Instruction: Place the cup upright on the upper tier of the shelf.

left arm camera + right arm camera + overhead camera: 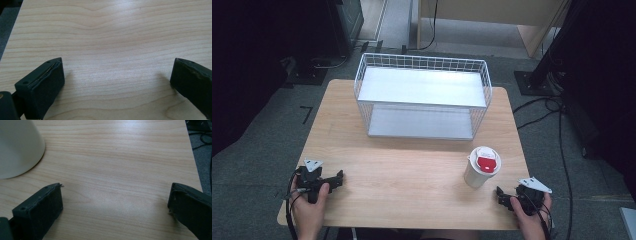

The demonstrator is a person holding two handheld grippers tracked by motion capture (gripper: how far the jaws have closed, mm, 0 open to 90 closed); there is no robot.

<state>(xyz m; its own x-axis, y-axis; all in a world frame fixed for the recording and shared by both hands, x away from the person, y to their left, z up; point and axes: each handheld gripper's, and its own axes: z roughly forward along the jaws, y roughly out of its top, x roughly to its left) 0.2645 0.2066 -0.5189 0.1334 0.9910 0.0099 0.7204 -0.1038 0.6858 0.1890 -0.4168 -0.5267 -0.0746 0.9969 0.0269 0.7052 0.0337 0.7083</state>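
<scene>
Apparently cup (482,167) stands just beside right hand-held gripper (504,196).

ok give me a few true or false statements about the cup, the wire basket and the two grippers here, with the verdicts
1. The cup stands upright on the table, near the right gripper. True.
2. The right gripper is shut on the cup. False: its jaws are wide apart with bare wood between them, and the cup is off to one side.
3. The wire basket lies on its side at the far part of the table, its opening facing the person. True.
4. The cup is inside the wire basket. False: it stands on the table in front of it.
5. The left gripper is open and holds nothing. True.
</scene>
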